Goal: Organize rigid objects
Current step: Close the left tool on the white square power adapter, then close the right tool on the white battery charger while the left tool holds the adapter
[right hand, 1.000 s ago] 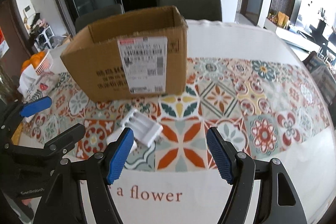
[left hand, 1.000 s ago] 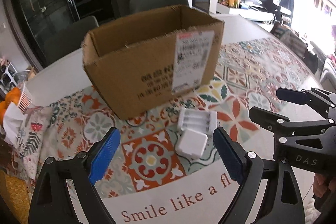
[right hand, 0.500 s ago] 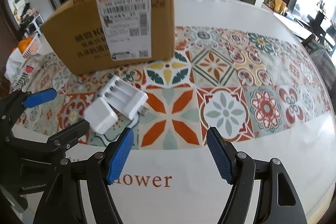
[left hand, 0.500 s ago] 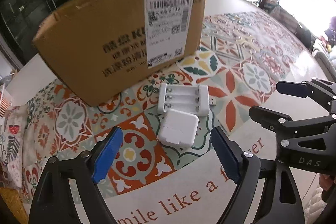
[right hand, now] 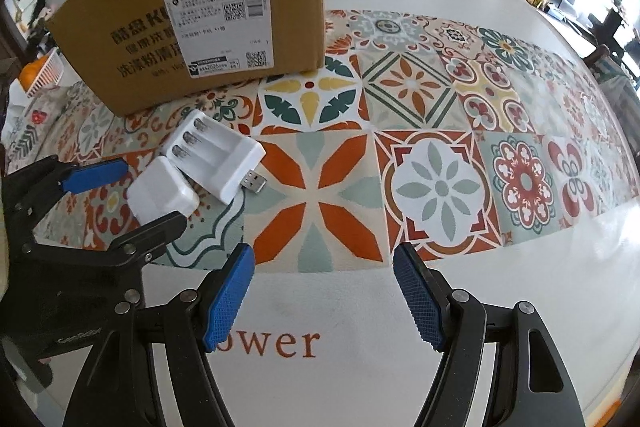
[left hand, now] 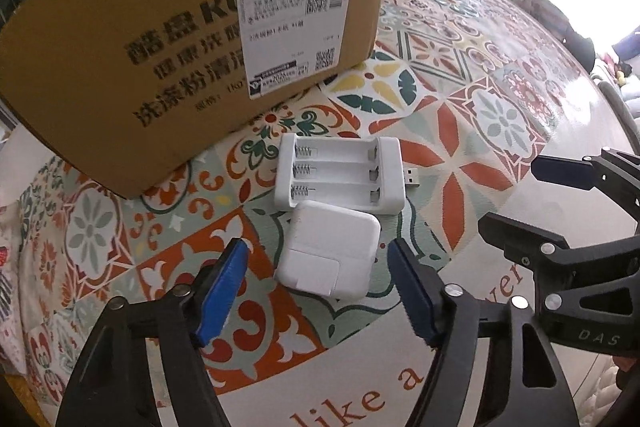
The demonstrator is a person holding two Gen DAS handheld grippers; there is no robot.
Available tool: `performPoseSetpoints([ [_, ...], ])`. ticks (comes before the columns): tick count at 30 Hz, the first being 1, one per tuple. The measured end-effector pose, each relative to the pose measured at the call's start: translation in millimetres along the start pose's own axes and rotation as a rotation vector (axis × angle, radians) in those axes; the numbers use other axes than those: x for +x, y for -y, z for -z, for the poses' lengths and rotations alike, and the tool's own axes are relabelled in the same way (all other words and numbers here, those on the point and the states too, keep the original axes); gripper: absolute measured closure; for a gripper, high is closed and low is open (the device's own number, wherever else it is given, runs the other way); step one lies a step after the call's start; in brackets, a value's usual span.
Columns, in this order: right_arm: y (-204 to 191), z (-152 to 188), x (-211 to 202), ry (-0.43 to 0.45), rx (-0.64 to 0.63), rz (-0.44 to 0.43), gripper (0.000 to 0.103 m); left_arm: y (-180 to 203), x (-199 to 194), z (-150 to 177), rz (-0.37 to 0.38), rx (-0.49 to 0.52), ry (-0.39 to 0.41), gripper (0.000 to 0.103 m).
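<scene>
The left claw (left hand: 316, 287) is closing around the white power adapter (left hand: 330, 253), its blue pads either side of it but not yet touching. The adapter lies on the patterned worktop (right hand: 440, 187), touching the near edge of a white battery charger (left hand: 340, 177). A cardboard box (left hand: 160, 39) stands just beyond. The right claw (right hand: 326, 301) hangs half open and empty, to the right.

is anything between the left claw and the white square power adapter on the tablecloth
Nothing visible does. The left claw is closing with the white square power adapter sitting in the gap between its blue pads, not yet touched. The white three-slot battery charger lies right behind the adapter, touching or nearly so, on the far side from the claw.
</scene>
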State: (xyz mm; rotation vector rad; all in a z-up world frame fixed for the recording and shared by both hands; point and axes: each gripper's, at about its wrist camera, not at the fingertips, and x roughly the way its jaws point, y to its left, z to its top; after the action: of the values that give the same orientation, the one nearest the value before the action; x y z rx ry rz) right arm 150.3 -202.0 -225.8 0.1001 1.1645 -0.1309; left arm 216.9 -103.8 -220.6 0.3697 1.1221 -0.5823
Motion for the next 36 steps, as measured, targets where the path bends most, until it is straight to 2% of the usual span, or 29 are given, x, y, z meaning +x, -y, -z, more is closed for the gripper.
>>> performPoseSetpoints([
  [4,-0.4,-0.8,5.3,-0.015,0.005,-0.001,0.031,-1.3,8.3,-0.5,0.005,-0.013,-0.02,0.042],
  [9,-1.7,-1.5,8.7,-0.023,0.001,-0.008,0.031,-1.3,9.9,1.5,0.017,-0.034,-0.016,0.045],
  [11,-1.6,-1.7,9.2,-0.023,-0.002,-0.009,0.031,-1.6,8.5,1.5,0.03,-0.05,-0.005,0.054],
  [18,-3.1,-7.3,12.2,-0.017,-0.022,-0.024,0.031,-11.8,1.7,7.6,0.046,-0.103,0.006,0.055],
  [24,-13.5,-12.8,8.7,0.011,-0.086,-0.047,0.031,-23.8,-14.5,18.3,0.018,-0.163,0.027,0.058],
  [36,-52.6,-43.0,19.8,0.072,-0.354,-0.142,0.031,-54.0,-40.7,31.0,-0.079,-0.29,0.066,0.058],
])
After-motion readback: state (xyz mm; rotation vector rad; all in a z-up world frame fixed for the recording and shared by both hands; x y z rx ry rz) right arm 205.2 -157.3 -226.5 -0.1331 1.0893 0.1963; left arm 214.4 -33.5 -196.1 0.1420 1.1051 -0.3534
